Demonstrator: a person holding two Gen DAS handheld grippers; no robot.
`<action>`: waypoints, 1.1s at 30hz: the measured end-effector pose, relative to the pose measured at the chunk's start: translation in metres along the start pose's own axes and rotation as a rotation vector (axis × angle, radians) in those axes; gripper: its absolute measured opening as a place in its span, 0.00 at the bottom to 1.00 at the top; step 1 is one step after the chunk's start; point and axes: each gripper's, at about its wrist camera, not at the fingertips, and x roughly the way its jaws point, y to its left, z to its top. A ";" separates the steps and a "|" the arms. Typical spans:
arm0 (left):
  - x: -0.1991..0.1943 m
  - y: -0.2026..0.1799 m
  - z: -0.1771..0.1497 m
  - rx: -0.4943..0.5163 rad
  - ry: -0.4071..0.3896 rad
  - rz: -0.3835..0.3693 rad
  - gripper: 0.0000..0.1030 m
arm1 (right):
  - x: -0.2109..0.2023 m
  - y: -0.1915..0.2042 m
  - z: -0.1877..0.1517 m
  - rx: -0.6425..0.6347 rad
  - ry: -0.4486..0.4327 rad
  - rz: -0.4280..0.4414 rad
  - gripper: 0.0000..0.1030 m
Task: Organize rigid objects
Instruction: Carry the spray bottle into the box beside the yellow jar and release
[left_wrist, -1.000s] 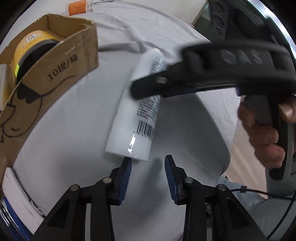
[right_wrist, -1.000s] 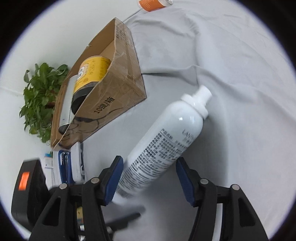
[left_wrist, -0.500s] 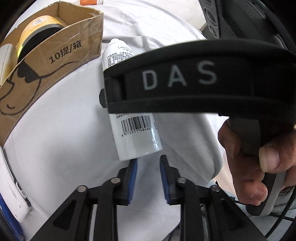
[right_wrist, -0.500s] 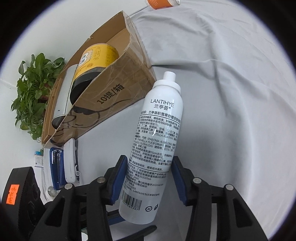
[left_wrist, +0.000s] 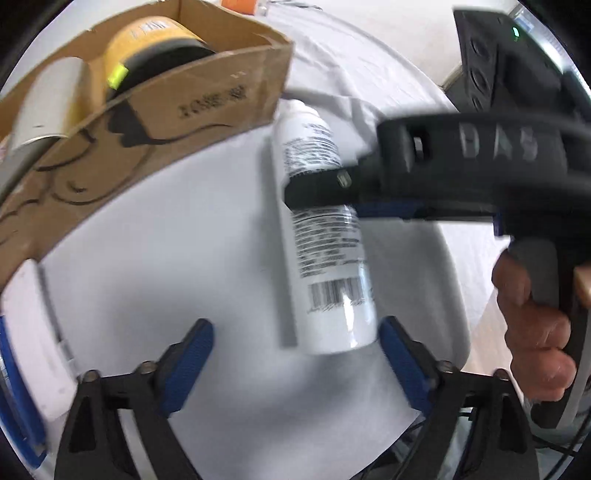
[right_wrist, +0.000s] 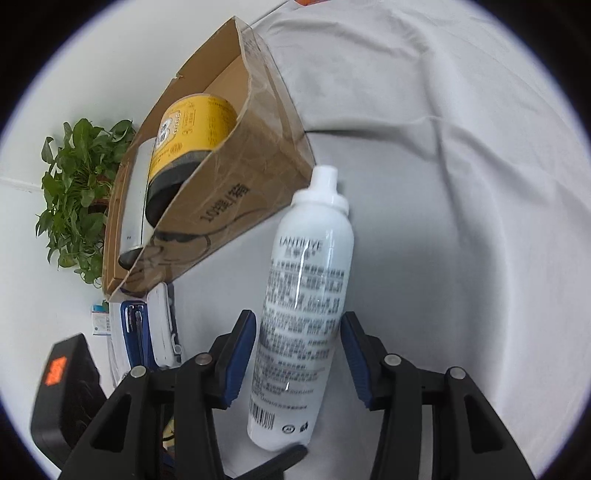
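Note:
A white spray bottle (right_wrist: 306, 295) with black print is clamped between the blue pads of my right gripper (right_wrist: 299, 354), lifted off the grey cloth, cap pointing toward the cardboard box (right_wrist: 236, 184). In the left wrist view the same bottle (left_wrist: 325, 258) hangs under the right gripper's black finger (left_wrist: 325, 188). My left gripper (left_wrist: 291, 354) is below the bottle's base, its jaws opening wide, with nothing pressed between the pads. The box (left_wrist: 155, 122) holds a yellow-and-black can (left_wrist: 147, 40) and a white cylinder (left_wrist: 48, 99).
A white and blue flat item (right_wrist: 151, 332) lies by the box's near end. A potted green plant (right_wrist: 77, 192) stands left of the box. An orange-capped item (left_wrist: 240, 3) lies at the far cloth edge. A hand (left_wrist: 532, 325) grips the right gripper's handle.
The right gripper closed on the bottle and raised it from lying to nearly upright. The left gripper's jaws narrowed, then spread wide, and it shifted sideways beneath the bottle's base.

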 end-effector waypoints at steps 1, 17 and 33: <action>-0.002 0.000 0.002 0.013 -0.019 0.008 0.72 | 0.003 -0.001 0.001 0.001 0.012 0.007 0.46; -0.074 -0.017 0.016 0.060 -0.190 0.040 0.41 | -0.063 0.051 -0.018 -0.156 -0.207 -0.036 0.43; -0.135 0.038 0.112 -0.058 -0.346 0.108 0.41 | -0.065 0.116 0.118 -0.381 -0.183 -0.022 0.43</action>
